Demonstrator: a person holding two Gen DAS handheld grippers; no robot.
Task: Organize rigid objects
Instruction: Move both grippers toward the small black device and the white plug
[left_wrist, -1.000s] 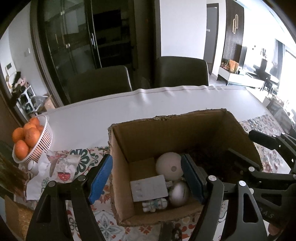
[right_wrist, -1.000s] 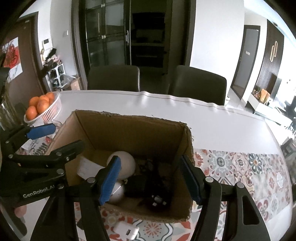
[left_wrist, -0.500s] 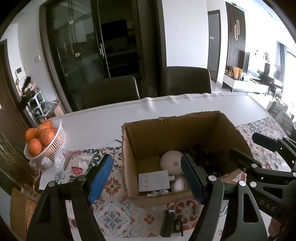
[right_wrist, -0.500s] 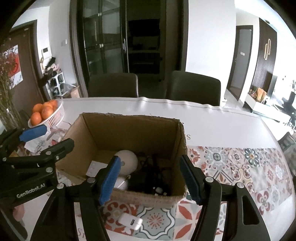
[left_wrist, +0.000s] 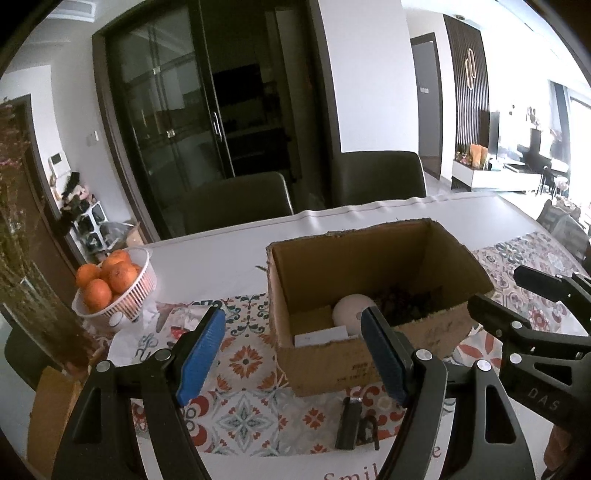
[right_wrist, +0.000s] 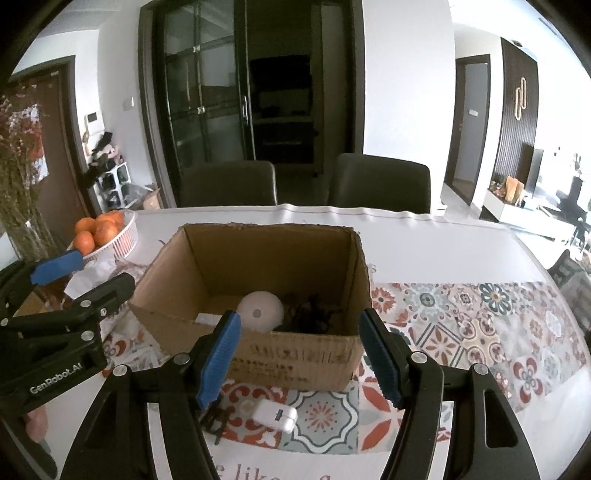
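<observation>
Right wrist view, jaws: the right gripper has its blue pads apart with nothing between them; they have just been opening a little.
Left wrist view, jaws: the left gripper stands wide apart and empty, over the patterned table runner.
Nearest loose item: a small white charger lies on the runner just below the right gripper, in front of the cardboard box.
Charger, handling: it looks like hard, smooth plastic, light and stiff, so I judge it could slip; best taken across its two flat long sides near the middle, not by a rounded corner.
Second loose item: a dark clip-like object lies beside the charger, in front of the box near the left gripper's right pad; its exact kind I cannot tell.
Dark object, handling: probably rigid and light; a hold across its narrow body seems safest.
Box contents: a white round object, a white card and a dark tangle sit inside.
Box, handling: thin corrugated walls, likely to flex if squeezed.
Farther out: a white basket of oranges stands well to the left on the white table.
</observation>
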